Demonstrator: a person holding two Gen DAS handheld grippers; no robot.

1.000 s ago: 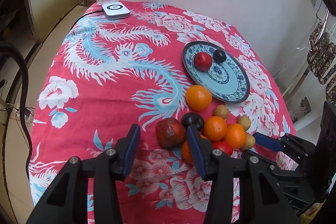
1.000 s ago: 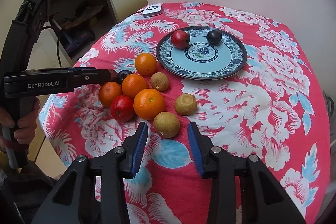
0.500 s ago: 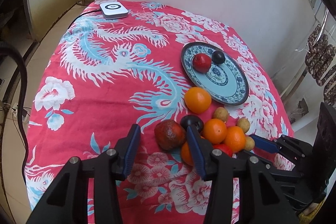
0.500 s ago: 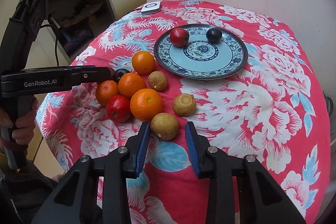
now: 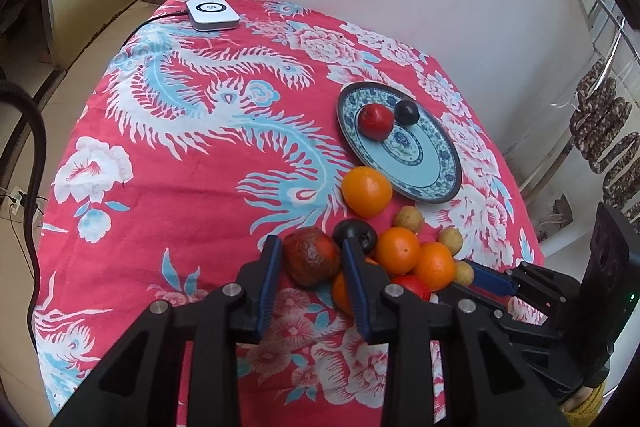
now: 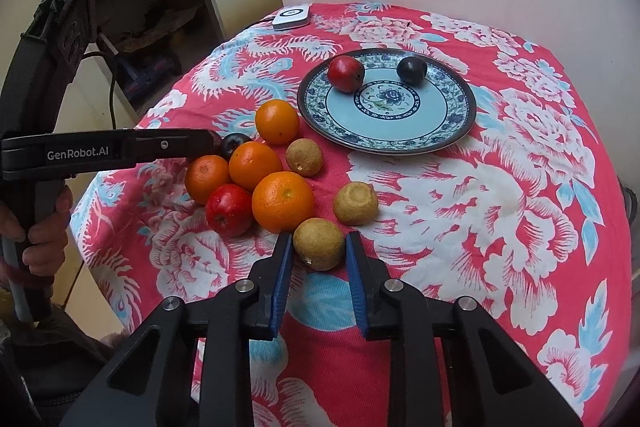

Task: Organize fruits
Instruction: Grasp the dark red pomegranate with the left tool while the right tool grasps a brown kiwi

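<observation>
Each wrist camera looked steeply down along its own gripper, close above the bench [image 5: 152,155]. Both views shared the plate [image 5: 436,183] [image 6: 460,123] and the fruit pile, from opposite sides.

Two fruits [image 6: 346,73] lie on the plate [image 6: 448,131]; the others [image 6: 256,165] cluster just beside it.

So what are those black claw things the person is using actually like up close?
Each gripper is matte black plastic with two blue-padded fingers and silver screw heads. The left gripper carries white "GenRobot.AI" lettering, a black pistol-style handle and a trailing black cable.
</observation>
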